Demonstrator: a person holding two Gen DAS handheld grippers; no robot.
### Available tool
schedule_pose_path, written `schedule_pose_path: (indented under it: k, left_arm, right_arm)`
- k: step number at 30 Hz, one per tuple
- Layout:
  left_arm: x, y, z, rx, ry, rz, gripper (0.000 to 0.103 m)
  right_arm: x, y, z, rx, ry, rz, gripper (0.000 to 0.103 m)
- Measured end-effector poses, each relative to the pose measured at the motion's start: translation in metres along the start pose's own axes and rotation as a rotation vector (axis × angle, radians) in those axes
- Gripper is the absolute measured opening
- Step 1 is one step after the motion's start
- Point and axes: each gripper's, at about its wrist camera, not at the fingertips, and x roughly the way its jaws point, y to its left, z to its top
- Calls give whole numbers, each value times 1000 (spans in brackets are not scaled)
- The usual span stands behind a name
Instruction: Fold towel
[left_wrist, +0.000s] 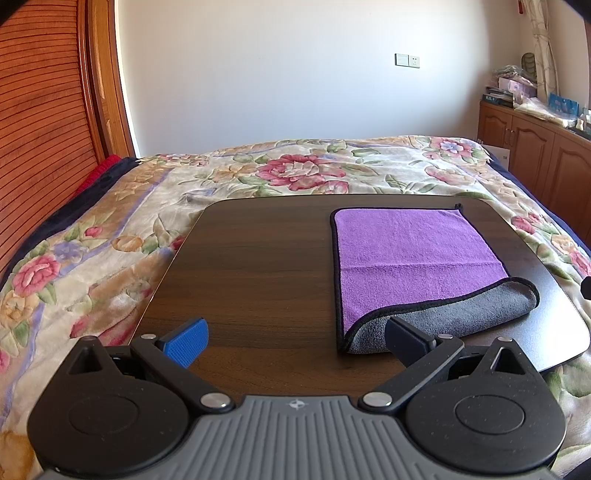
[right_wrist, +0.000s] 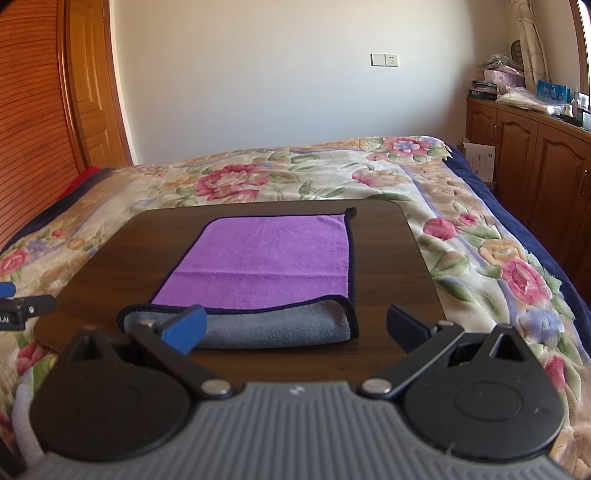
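Observation:
A purple towel (left_wrist: 410, 254) with a grey underside and dark trim lies folded on a dark wooden board (left_wrist: 258, 266). Its near edge is folded so the grey side (left_wrist: 461, 314) shows. My left gripper (left_wrist: 295, 341) is open and empty, low over the board's near edge, left of the towel's near left corner. In the right wrist view the towel (right_wrist: 266, 254) lies straight ahead on the board (right_wrist: 388, 258). My right gripper (right_wrist: 295, 325) is open and empty, just short of the grey fold (right_wrist: 277, 328). The left gripper's tip (right_wrist: 14, 302) shows at the far left.
The board rests on a bed with a floral blanket (left_wrist: 295, 166). A slatted wooden headboard (left_wrist: 40, 110) stands to the left. Wooden cabinets (right_wrist: 535, 158) with clutter on top line the right wall. A white wall (left_wrist: 295, 74) is beyond the bed.

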Motion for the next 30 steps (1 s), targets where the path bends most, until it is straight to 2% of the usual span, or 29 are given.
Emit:
schedule_pose_path:
  k: [30]
  left_arm:
    - [0,0,0,2,-1,1,103]
  right_arm:
    - [0,0,0,2,1,0,103]
